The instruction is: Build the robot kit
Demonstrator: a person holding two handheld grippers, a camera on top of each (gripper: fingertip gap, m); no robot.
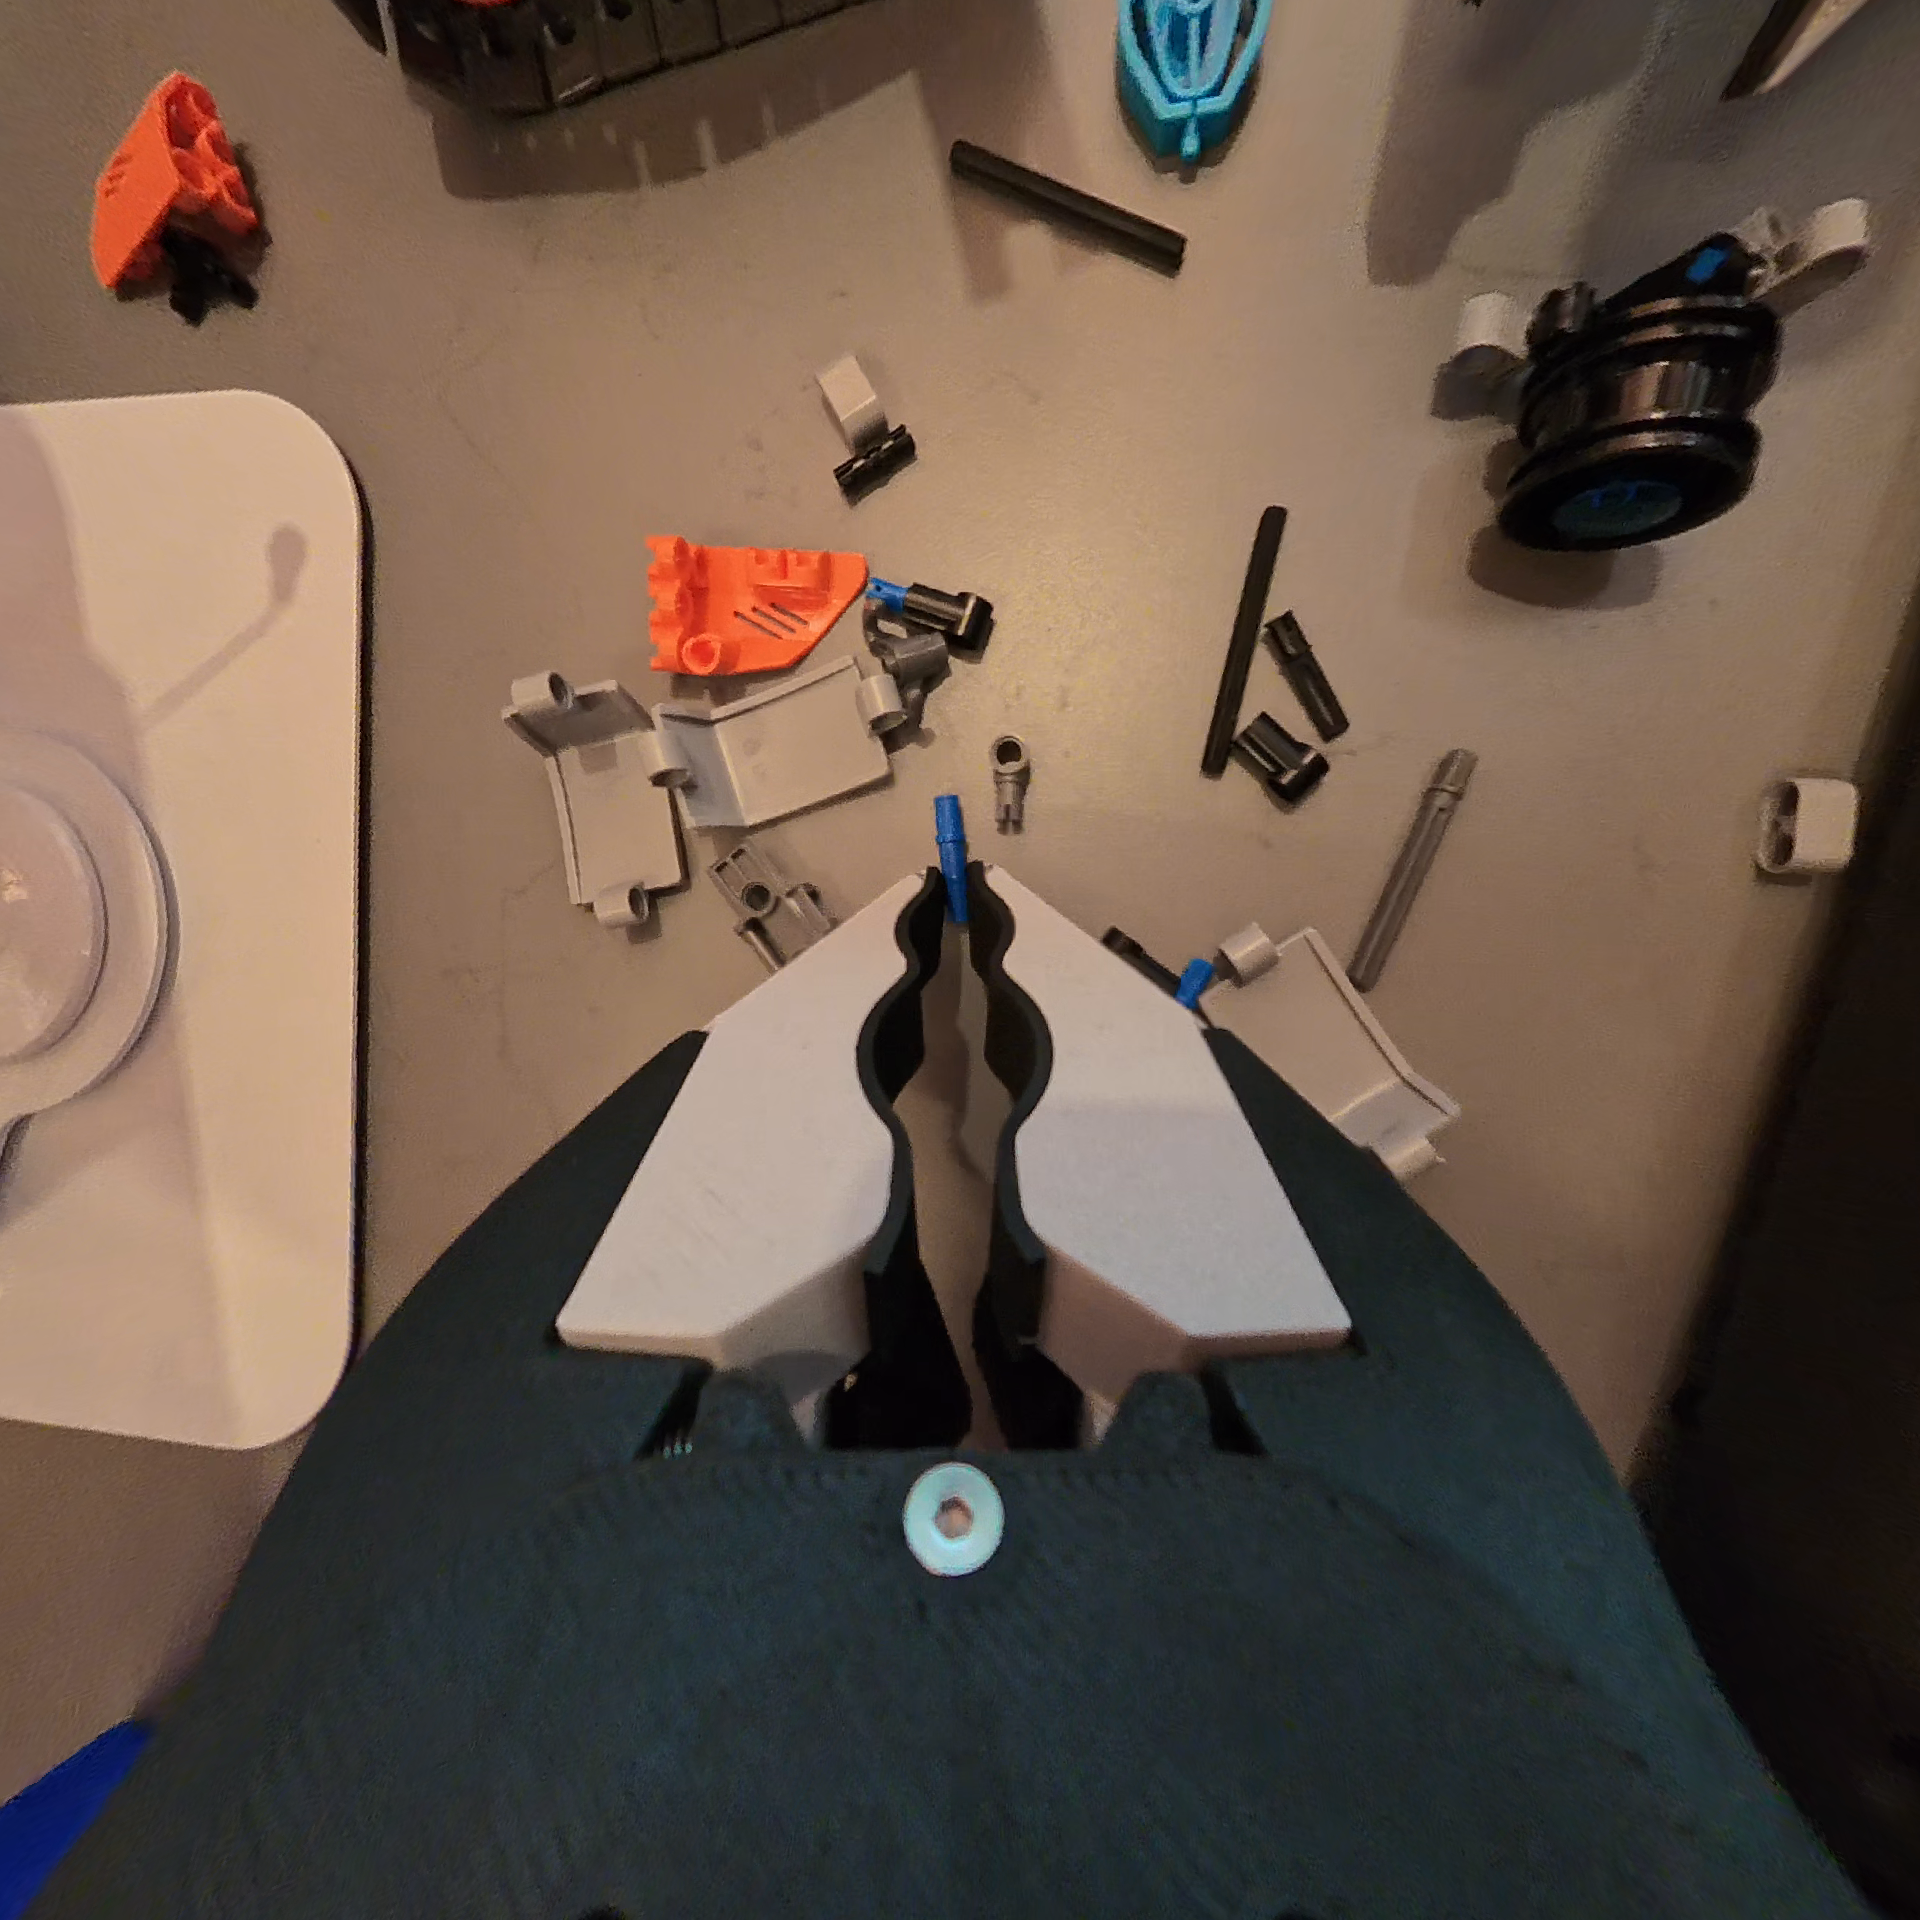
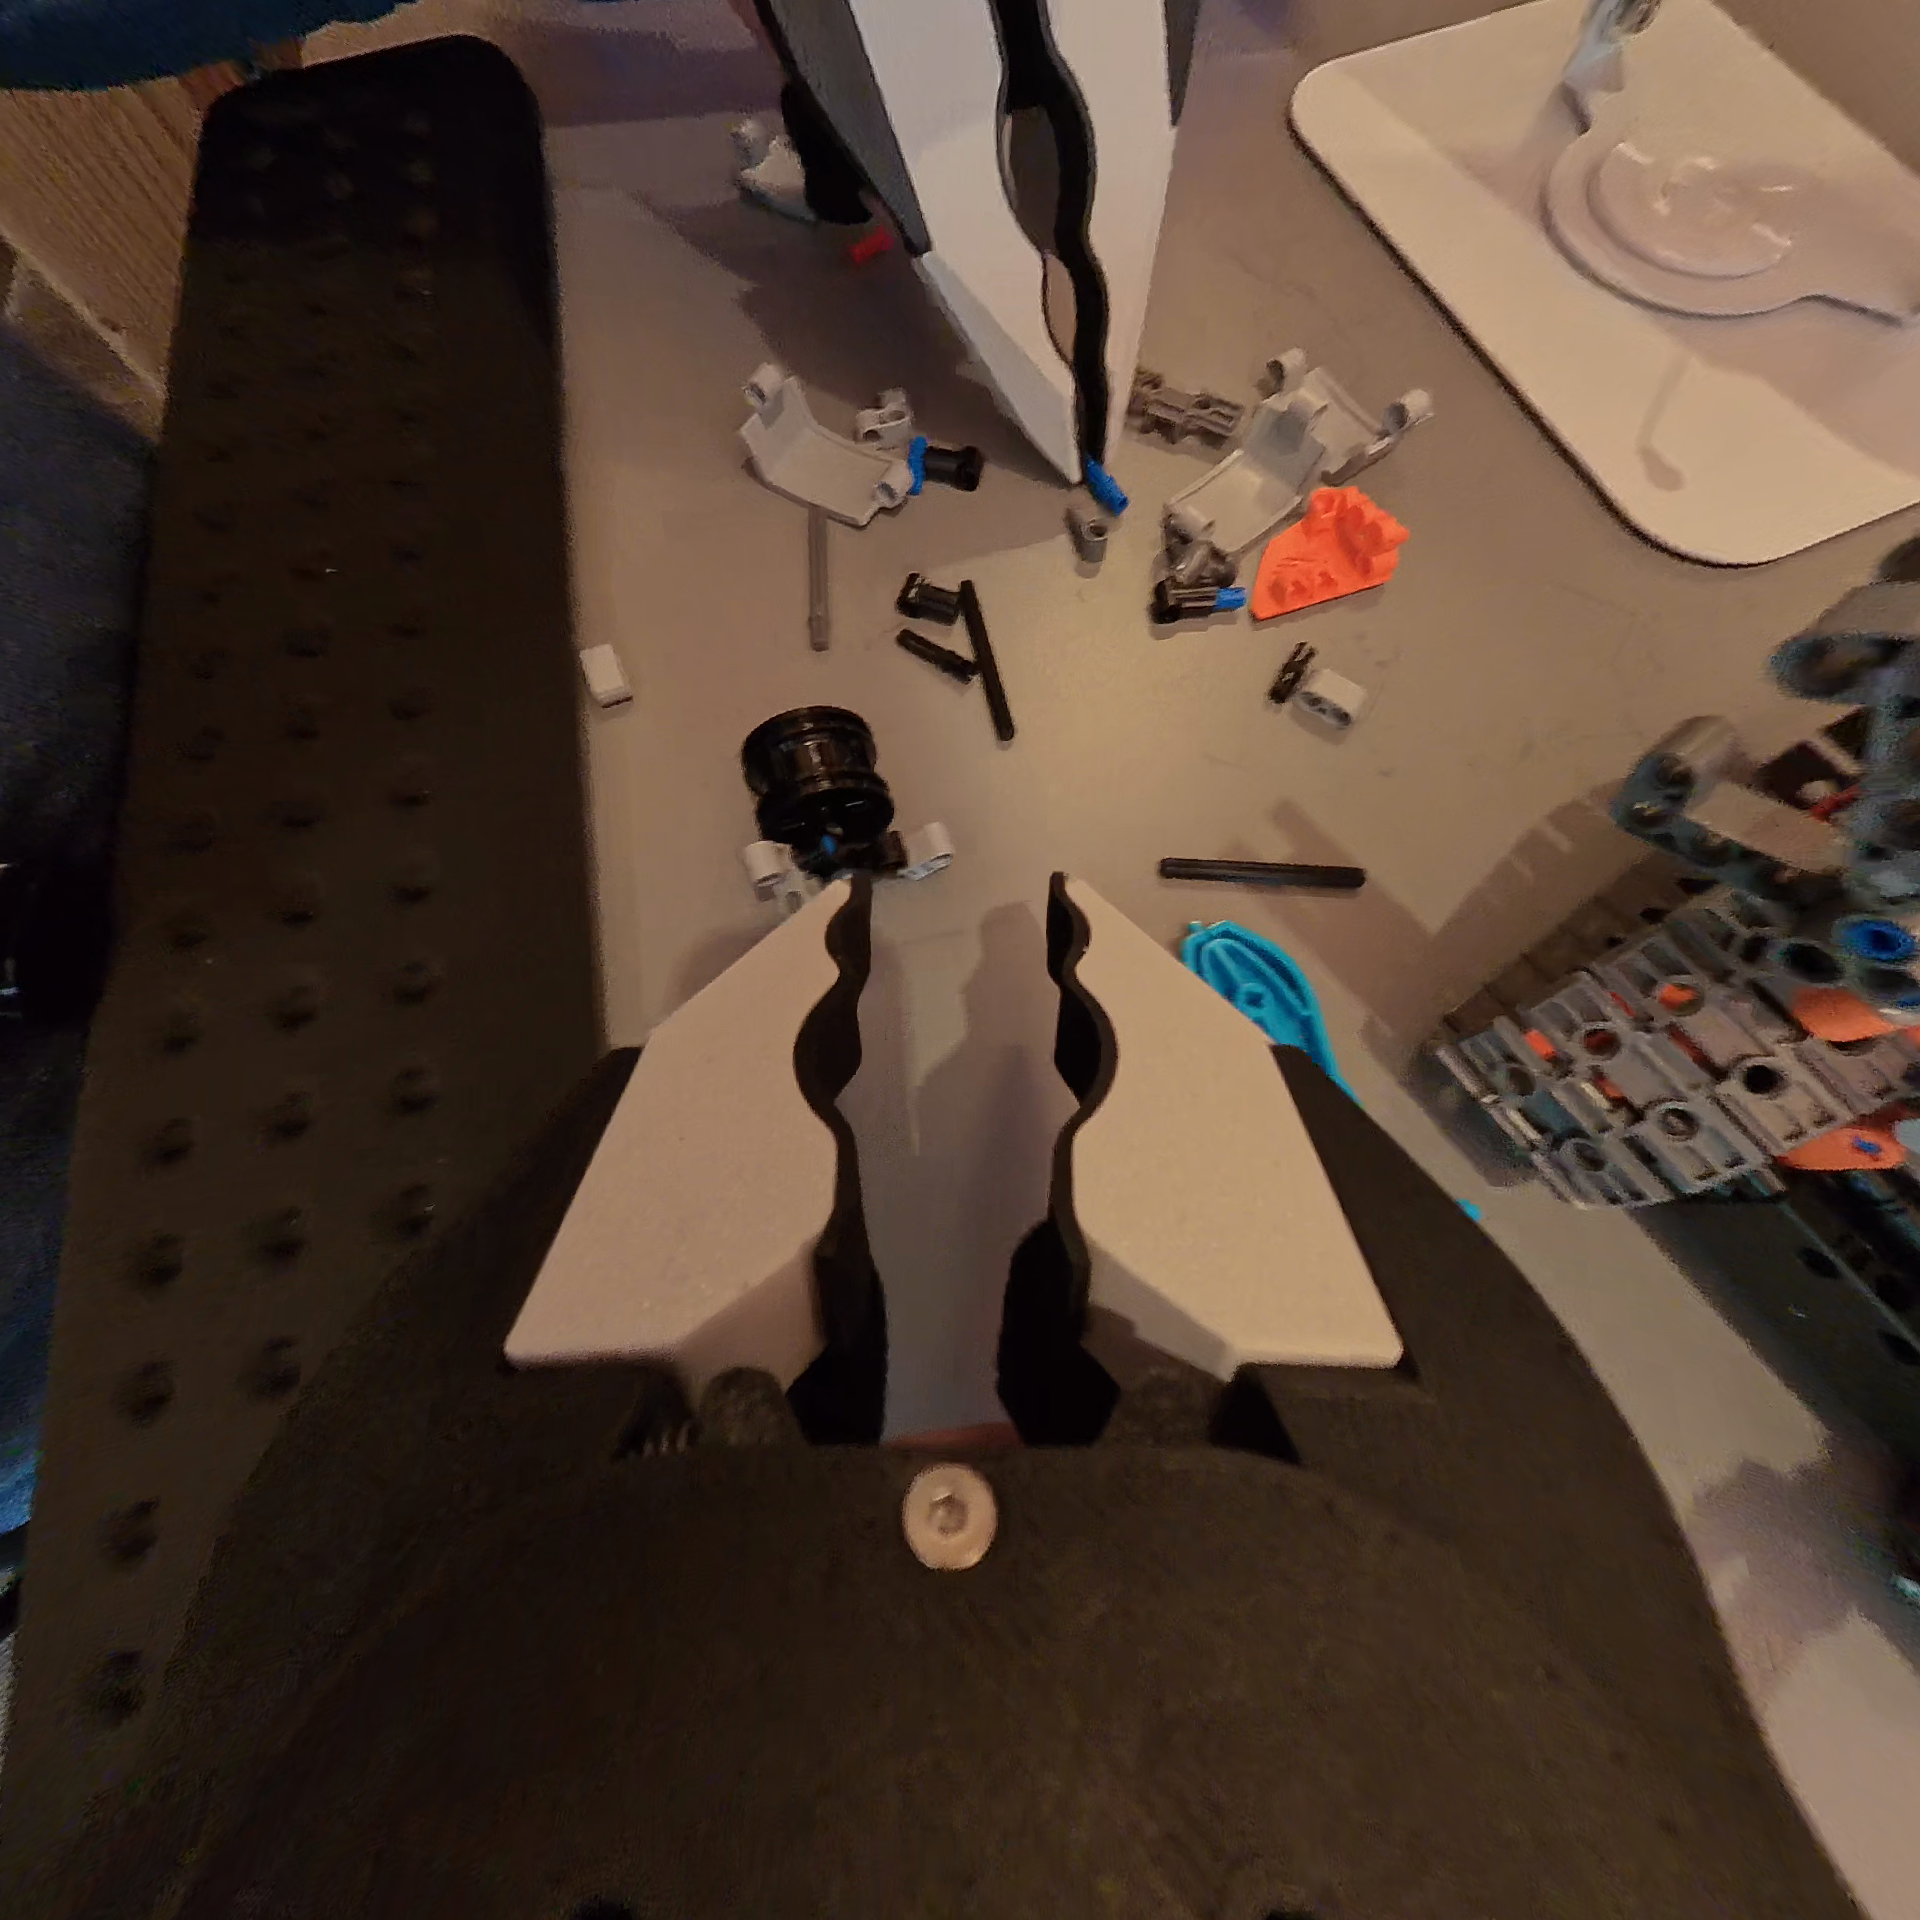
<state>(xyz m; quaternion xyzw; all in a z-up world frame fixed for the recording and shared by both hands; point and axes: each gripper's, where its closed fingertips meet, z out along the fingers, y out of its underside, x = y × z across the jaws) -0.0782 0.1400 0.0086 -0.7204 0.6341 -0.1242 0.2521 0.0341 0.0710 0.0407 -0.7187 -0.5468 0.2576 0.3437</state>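
The left gripper (image 1: 954, 883) has its two grey fingers with wavy black pads drawn almost together, pinching a small blue plastic connector pin (image 1: 948, 847) at the tips; most of the pin sticks out past them above the grey tabletop (image 1: 1091, 436). Just beyond the pin lies a small grey connector with a round eye (image 1: 1008, 774). To the left of it rest two light grey curved panel pieces (image 1: 696, 764), touching each other, with an orange angular plastic shell piece (image 1: 743, 603) right behind them. A third grey curved panel (image 1: 1340, 1039) lies beside the gripper's right finger. Farther right sit a thin black axle rod (image 1: 1242, 644) with two short black pins next to it, and a black wheel hub on grey connectors (image 1: 1631, 405).

The right gripper (image 2: 956, 899) holds nothing, its fingers set a moderate way apart above the bare tabletop. Its left fingertip is near the black wheel hub (image 2: 816, 790); a turquoise plastic oval piece (image 2: 1262, 997) lies by its right finger. Further off, the left gripper (image 2: 1093, 457) points down with the blue pin (image 2: 1103, 483) at its tips.
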